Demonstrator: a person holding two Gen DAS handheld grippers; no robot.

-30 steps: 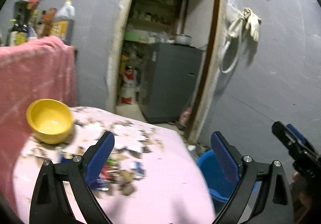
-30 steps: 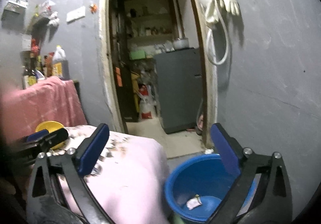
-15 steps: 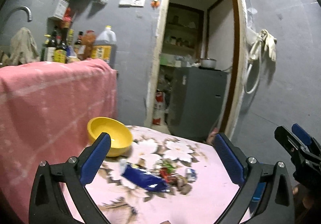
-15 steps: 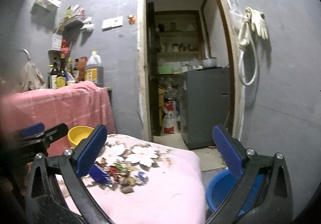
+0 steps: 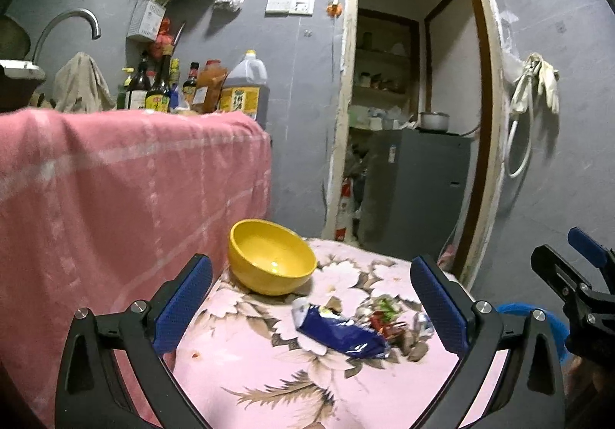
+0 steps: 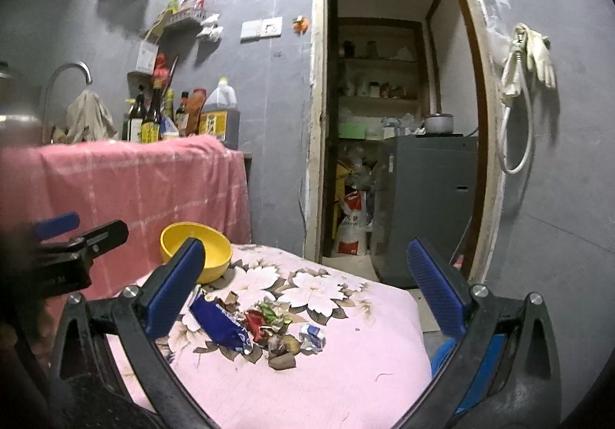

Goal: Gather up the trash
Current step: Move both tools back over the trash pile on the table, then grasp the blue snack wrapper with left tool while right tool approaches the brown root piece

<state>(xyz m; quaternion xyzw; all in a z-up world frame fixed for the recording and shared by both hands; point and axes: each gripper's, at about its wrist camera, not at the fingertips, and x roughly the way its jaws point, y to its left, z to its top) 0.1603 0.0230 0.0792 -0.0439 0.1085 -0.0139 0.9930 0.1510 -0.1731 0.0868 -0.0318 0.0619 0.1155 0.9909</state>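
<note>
Both jaws wide, left gripper (image 5: 311, 298), right gripper (image 6: 303, 286), empty

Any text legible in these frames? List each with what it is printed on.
None can be read with certainty.
Oil jug label: yellow with print, blurred.
Sauce bottles labels: too small.
Blue wrapper: white print, blurred.
Red-and-white sack: dark characters, unreadable.
Left gripper body: pale marking, too dark.
</note>
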